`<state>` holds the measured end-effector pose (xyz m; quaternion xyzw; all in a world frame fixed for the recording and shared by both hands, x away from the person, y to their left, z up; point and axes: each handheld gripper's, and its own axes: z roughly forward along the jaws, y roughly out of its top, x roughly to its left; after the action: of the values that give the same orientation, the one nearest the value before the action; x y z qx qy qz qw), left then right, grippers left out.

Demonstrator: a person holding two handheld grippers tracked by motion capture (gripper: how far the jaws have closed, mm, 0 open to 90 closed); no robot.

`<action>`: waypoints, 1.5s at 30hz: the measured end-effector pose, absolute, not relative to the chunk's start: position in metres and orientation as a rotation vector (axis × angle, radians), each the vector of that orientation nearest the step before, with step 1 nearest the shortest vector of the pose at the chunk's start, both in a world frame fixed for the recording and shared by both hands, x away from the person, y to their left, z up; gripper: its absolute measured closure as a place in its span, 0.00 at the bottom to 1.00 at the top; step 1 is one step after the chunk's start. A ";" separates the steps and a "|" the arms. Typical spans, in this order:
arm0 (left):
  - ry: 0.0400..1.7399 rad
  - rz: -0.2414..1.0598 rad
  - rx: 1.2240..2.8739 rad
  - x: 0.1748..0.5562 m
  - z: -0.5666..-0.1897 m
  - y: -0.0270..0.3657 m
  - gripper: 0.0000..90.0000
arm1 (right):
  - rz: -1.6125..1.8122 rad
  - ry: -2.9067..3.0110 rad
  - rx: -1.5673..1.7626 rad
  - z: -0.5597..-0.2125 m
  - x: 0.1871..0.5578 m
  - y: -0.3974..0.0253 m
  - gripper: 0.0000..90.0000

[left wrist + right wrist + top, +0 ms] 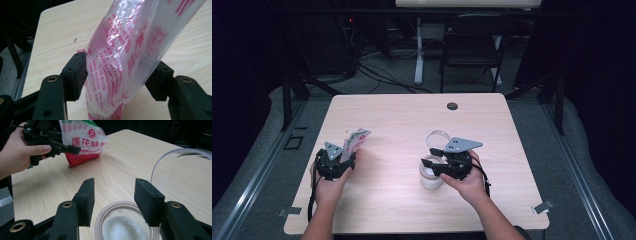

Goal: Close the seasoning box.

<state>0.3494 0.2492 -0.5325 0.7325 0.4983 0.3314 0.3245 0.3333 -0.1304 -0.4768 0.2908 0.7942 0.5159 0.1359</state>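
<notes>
Down at the near edge of the table [402, 210], the right gripper [451, 161] hovers right over an open jar [431, 176] of white powder, jaws spread apart with nothing between them. Its clear lid [438, 136] sits just behind the jar. Over on the left side, the left gripper [333, 161] is pinching a pink-and-white plastic packet [130, 50], held upright above the tabletop.

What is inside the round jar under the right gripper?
The jar holds a white grainy powder, seen through its open mouth in the right gripper view. The right gripper hangs open above it. How deep the powder goes is hidden by the rim and jaws.
</notes>
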 end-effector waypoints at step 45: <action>0.994 0.672 2.087 0.332 -0.530 0.170 0.44 | 1.529 2.224 0.871 -0.453 0.324 -0.148 0.76</action>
<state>0.3318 0.1704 -0.5295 0.8093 0.3853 0.2607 0.3587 0.3238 -0.1478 -0.4528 0.3037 0.7750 0.5328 0.1524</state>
